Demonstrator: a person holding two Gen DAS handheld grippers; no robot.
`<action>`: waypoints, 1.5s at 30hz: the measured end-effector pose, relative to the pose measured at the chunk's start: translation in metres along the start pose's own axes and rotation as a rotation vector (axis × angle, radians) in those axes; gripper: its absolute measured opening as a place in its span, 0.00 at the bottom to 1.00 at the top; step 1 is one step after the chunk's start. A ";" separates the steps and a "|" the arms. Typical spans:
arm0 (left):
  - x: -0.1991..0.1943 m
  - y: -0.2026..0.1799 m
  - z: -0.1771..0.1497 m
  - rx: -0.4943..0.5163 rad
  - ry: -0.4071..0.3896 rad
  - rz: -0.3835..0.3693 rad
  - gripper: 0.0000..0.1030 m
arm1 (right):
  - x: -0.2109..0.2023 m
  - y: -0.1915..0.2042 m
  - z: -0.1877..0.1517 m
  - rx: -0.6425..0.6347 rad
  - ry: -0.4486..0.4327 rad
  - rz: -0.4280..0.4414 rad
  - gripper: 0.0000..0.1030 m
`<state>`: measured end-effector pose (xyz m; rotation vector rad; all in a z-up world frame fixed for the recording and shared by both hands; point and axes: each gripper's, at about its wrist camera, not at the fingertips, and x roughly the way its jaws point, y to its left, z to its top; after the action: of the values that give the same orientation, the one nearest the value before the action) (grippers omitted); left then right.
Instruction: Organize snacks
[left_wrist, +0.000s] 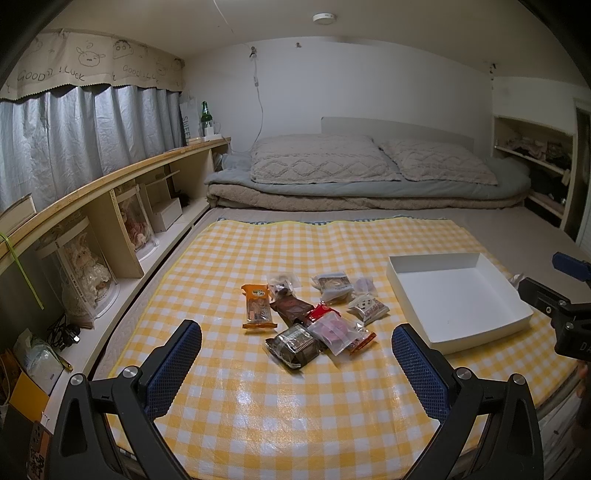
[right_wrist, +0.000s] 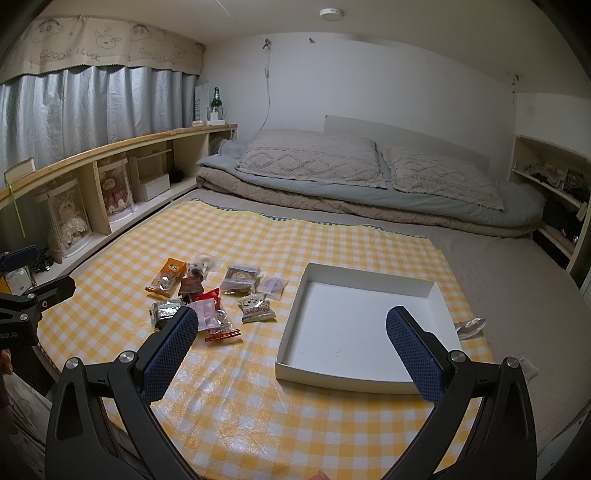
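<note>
Blue-padded jaws gape wide on left gripper and right gripper, holding nothing.

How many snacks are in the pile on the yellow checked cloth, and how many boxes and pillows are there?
Snack packets in the pile: 10
White box: 1
Pillows: 2
Total: 13
</note>
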<state>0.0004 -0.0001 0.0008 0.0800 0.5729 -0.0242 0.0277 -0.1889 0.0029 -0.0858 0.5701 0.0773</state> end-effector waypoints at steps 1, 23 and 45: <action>0.000 0.000 0.000 0.000 0.000 0.000 1.00 | 0.000 0.000 0.000 0.001 -0.001 0.000 1.00; 0.000 0.000 0.000 -0.001 -0.001 -0.001 1.00 | 0.000 -0.001 0.000 0.003 0.000 0.000 1.00; 0.004 -0.001 0.043 0.000 -0.069 0.008 1.00 | 0.003 -0.004 0.025 0.012 -0.031 0.050 1.00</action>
<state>0.0269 -0.0045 0.0343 0.0814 0.5035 -0.0191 0.0441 -0.1904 0.0226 -0.0584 0.5420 0.1232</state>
